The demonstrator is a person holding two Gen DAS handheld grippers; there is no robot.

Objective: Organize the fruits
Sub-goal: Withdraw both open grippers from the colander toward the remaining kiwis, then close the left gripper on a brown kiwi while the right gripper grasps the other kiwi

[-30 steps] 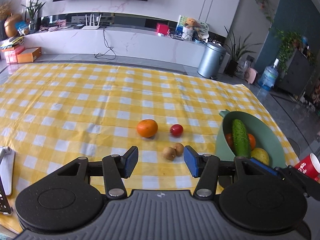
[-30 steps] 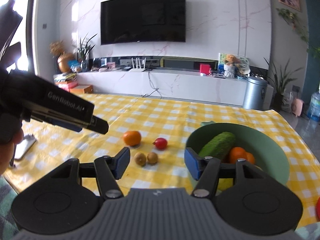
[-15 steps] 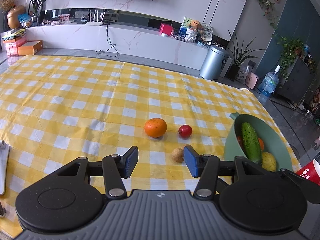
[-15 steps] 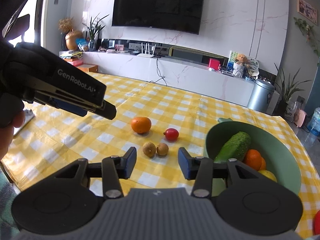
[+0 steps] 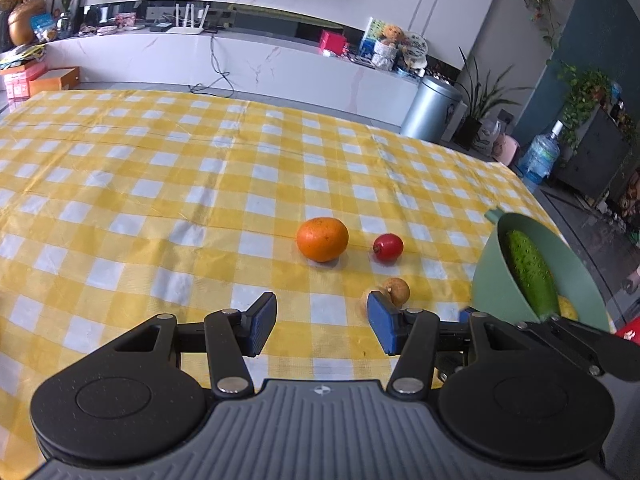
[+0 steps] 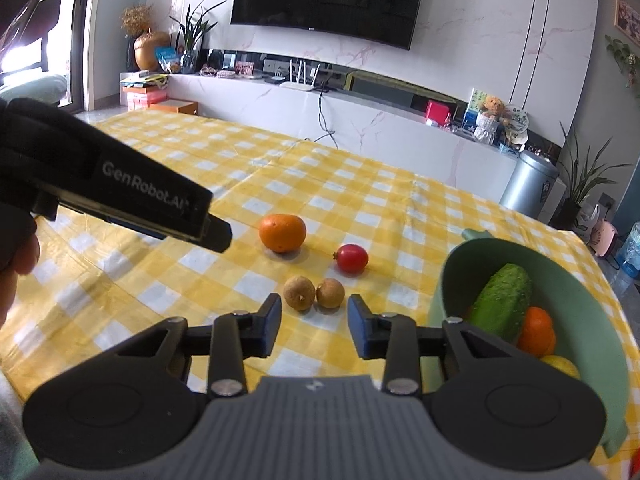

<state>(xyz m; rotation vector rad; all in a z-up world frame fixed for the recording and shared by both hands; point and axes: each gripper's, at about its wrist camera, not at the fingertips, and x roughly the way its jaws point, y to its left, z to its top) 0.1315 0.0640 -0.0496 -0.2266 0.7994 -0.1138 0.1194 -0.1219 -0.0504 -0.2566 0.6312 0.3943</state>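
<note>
An orange (image 5: 322, 239) (image 6: 282, 233), a small red fruit (image 5: 388, 245) (image 6: 351, 258) and two small brown fruits (image 6: 299, 293) (image 6: 330, 292) lie on the yellow checked tablecloth (image 5: 160, 200). One brown fruit (image 5: 397, 290) shows behind my left gripper's right finger. A green bowl (image 5: 492, 280) (image 6: 456, 264) on the right holds a cucumber (image 6: 502, 302), an orange fruit (image 6: 536, 332) and a yellow fruit (image 6: 560, 364). My left gripper (image 5: 322, 326) is open and empty, short of the orange. My right gripper (image 6: 314, 326) is open and empty, just short of the brown fruits.
The left gripper's black body (image 6: 120, 196) crosses the left of the right wrist view. A red cup (image 5: 628, 330) stands at the table's right edge beside the bowl. Behind the table are a white cabinet (image 5: 240, 64) and a metal bin (image 5: 430, 110).
Both grippers have moved forward toward the fruits. The right gripper has come closer to the two brown fruits and its fingers have narrowed a little. No fruit has moved.
</note>
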